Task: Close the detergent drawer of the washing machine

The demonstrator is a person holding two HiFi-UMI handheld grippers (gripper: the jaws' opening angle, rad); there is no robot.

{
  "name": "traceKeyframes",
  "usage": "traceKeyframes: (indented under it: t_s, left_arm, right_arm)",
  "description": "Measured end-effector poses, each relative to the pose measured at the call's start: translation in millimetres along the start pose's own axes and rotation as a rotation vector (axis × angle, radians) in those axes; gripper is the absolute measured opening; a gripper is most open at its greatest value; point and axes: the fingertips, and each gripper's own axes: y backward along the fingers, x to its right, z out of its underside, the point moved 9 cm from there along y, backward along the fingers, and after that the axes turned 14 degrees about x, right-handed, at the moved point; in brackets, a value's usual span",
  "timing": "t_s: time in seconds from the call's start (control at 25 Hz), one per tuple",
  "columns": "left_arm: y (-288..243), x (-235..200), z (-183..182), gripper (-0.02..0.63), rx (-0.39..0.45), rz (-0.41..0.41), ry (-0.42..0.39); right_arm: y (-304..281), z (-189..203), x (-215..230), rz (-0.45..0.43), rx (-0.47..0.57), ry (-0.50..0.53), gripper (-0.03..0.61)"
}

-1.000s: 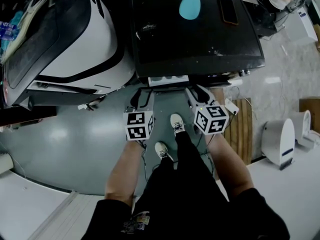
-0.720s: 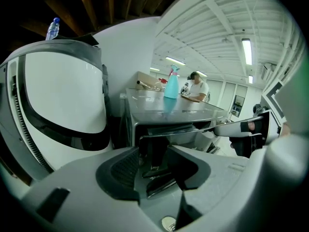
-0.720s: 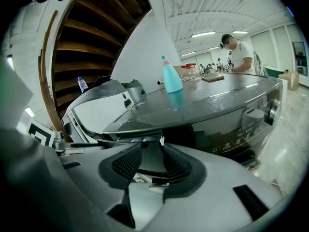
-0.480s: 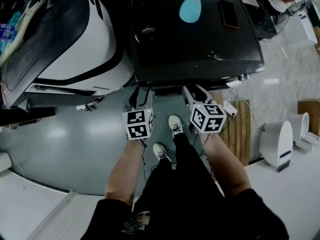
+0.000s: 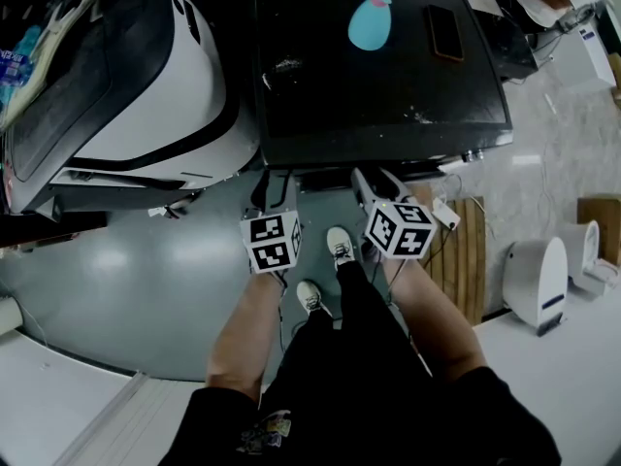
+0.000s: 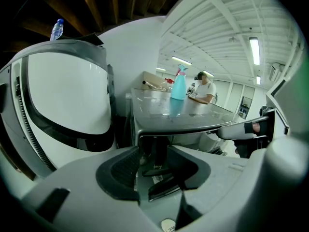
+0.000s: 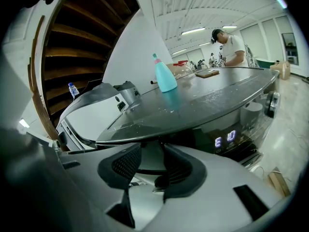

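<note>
Head view: the detergent drawer (image 5: 325, 174), jutting white from the washing machine (image 5: 378, 66) a second ago, now sits flush under its dark top (closed, I judge). The left gripper (image 5: 276, 184) and right gripper (image 5: 374, 178) hover just before it, jaws apart, grasping nothing.

Head view steeply down, both gripper views low, close, facing the washing machine (image 5: 378, 66) front (shared, seemingly)

Lower centre, the left gripper (image 6: 153, 164) has its jaws apart, facing the washing machine (image 6: 203, 116); a teal spray bottle (image 6: 178, 85) stands on its dark top, mid-frame.
</note>
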Motion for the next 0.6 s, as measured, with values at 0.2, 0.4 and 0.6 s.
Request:
traceKeyframes:
  t_s: [0.2, 0.4, 0.6]
  left_arm:
    - [1, -2, -1, 0.176, -0.009, 0.007, 0.005]
    - [10, -4, -9, 0.143, 0.019, 0.003, 0.008]
    - [28, -8, -22, 0.077, 0.061, 0.003, 0.002]
  right_arm:
    - [1, 0, -1, 0.001, -0.006, -0.003, 0.146]
    - [6, -3, -3, 0.003, 0.010, -0.024, 0.138]
    - [18, -11, -11, -0.007, 0.044, -0.010, 0.083]
